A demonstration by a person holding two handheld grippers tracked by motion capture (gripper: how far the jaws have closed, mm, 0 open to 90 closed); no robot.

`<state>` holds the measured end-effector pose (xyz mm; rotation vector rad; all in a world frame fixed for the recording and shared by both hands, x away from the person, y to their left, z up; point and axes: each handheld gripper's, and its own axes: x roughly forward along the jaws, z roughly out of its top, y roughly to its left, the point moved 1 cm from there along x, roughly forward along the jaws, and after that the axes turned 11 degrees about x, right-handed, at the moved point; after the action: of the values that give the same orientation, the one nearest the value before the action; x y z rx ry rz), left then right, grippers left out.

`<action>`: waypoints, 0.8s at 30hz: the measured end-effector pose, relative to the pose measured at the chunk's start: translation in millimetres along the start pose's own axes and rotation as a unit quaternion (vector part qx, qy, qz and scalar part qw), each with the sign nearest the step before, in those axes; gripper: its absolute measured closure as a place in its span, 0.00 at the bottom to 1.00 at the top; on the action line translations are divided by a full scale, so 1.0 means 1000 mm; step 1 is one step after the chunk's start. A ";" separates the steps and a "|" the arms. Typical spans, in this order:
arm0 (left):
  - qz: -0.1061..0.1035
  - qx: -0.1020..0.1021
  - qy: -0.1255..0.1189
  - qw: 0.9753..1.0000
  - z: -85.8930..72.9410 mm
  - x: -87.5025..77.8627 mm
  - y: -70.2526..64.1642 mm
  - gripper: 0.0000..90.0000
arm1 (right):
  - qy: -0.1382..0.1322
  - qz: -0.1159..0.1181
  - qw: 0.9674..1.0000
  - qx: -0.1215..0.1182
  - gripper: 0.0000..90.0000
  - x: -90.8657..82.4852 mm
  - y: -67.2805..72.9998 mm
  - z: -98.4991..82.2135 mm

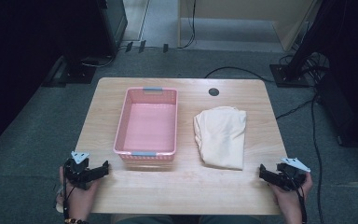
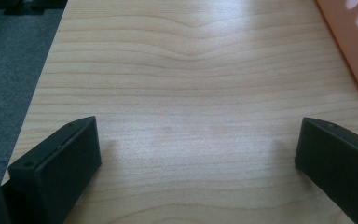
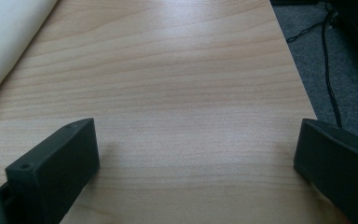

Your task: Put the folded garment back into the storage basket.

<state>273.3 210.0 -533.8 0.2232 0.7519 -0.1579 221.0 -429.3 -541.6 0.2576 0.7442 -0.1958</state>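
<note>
Cloth (image 1: 220,136) near table's (image 1: 186,182) right edge.

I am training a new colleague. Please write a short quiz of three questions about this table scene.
1. True or false: the pink plastic basket has something inside.
2. Which lies nearer the right gripper: A) the basket, B) the folded cream cloth?
3. How do the jaws of the left gripper stand?

Key:
1. False; it is empty.
2. B.
3. Wide apart, with nothing between them, over the light wooden table.
</note>
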 end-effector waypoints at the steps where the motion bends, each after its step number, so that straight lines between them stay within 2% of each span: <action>1: 0.000 0.000 0.000 1.000 0.000 0.000 0.000 0.00 | 0.000 0.000 1.000 0.000 0.00 0.000 0.000 0.000; 9: 0.000 0.000 0.000 1.000 0.000 0.000 0.000 0.00 | 0.000 0.003 1.000 -0.004 0.00 -0.001 0.000 -0.001; 15: 0.000 -0.001 -0.001 1.000 0.000 0.000 0.000 0.00 | -0.007 -0.014 1.000 0.001 0.02 -0.002 0.001 0.001; 21: 0.000 -0.001 -0.001 1.000 0.000 0.000 0.000 0.00 | -0.017 -0.004 1.000 0.014 0.00 -0.009 0.005 0.006; 24: 0.000 -0.001 -0.001 1.000 0.000 0.000 0.000 0.00 | -0.022 -0.002 1.000 0.012 0.00 -0.013 0.008 0.009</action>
<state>272.7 209.8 -533.9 0.2212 0.7499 -0.1574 219.3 -423.1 -524.9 0.2740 0.6998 -0.2141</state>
